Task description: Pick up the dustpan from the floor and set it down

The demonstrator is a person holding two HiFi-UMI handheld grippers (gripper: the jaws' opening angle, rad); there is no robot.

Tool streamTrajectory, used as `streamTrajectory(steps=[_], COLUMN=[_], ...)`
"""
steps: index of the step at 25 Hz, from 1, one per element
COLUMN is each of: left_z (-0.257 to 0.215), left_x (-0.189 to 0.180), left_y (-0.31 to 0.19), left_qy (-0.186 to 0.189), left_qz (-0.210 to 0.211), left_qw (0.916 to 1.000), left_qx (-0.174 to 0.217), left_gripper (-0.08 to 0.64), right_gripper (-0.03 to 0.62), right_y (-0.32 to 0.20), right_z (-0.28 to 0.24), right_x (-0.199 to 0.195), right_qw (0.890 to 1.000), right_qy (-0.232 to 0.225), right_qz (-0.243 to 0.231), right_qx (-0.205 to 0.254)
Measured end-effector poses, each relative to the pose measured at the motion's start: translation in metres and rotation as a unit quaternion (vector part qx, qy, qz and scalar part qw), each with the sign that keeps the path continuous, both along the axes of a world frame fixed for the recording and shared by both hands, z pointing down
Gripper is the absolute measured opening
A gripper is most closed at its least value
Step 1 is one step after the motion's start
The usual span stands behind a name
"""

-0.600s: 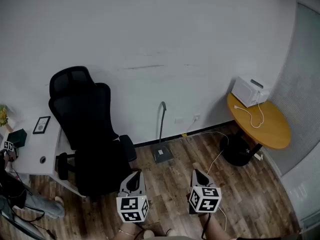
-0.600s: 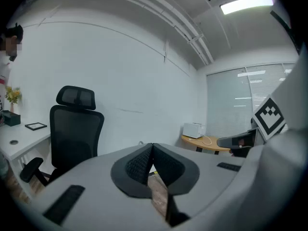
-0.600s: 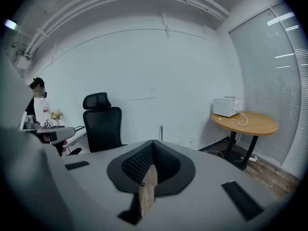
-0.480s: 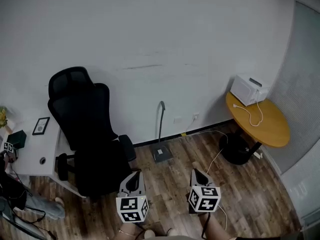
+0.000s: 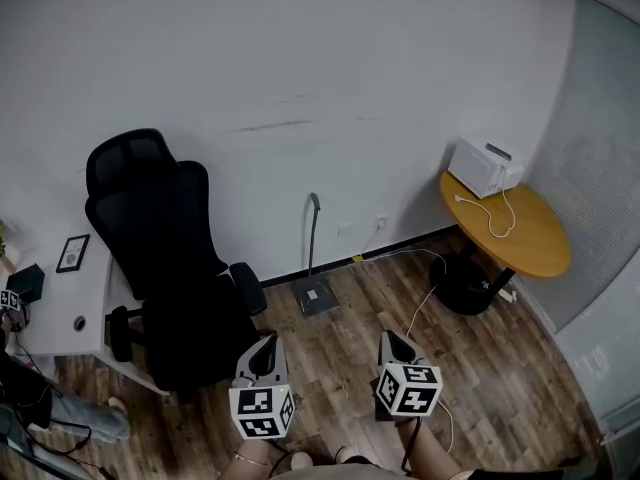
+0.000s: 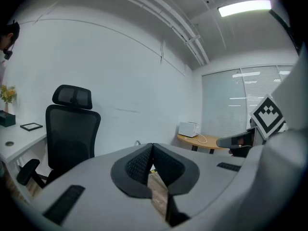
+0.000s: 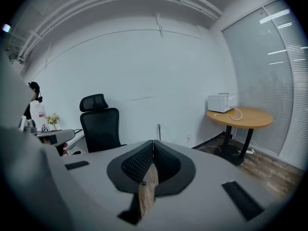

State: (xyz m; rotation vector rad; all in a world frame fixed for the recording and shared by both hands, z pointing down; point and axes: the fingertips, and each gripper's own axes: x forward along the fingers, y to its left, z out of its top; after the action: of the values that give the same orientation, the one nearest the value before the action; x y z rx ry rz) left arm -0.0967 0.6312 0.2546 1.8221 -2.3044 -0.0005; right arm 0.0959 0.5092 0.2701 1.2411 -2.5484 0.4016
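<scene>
The left gripper (image 5: 267,343) and the right gripper (image 5: 389,338) both have jaws pressed together, holding nothing. The dustpan (image 5: 314,295) stands on the floor (image 5: 500,368) at 12 o'clock, by the wall (image 5: 300,68), with its handle upright. A chair (image 5: 170,268) is at 10 o'clock and a table (image 5: 520,238) at 2 o'clock.

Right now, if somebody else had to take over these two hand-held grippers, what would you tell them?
Left gripper: shut, nothing in it, held above the floor.
Right gripper: shut, nothing in it, beside the left one.
Dustpan: on the floor by the wall, handle upright, between the black chair and the round table, ahead of both grippers and apart from them.
Done: nothing yet; the dustpan is untouched.
Left: move in, open a gripper, take the handle, lift the dustpan, set it down.
</scene>
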Motion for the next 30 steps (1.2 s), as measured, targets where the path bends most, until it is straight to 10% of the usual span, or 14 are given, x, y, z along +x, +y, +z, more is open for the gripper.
streamTrajectory(steps=[10, 30], left_z=[0.022, 0.011], left_x=[0.009, 0.004], left_y=[-0.026, -0.218], left_qy=[0.0, -0.015], left_qz=[0.028, 0.003], left_qw=[0.9992, 0.9994], left_qx=[-0.028, -0.031], left_gripper=[0.017, 0.017], right_gripper=[0.032, 0.032], right_y=[-0.017, -0.206], right_z=[0.025, 0.024], right_x=[0.026, -0.006], right_qw=[0.998, 0.999], right_qy=[-0.005, -0.01], right_qz=[0.041, -0.01], right_qx=[-0.039, -0.038])
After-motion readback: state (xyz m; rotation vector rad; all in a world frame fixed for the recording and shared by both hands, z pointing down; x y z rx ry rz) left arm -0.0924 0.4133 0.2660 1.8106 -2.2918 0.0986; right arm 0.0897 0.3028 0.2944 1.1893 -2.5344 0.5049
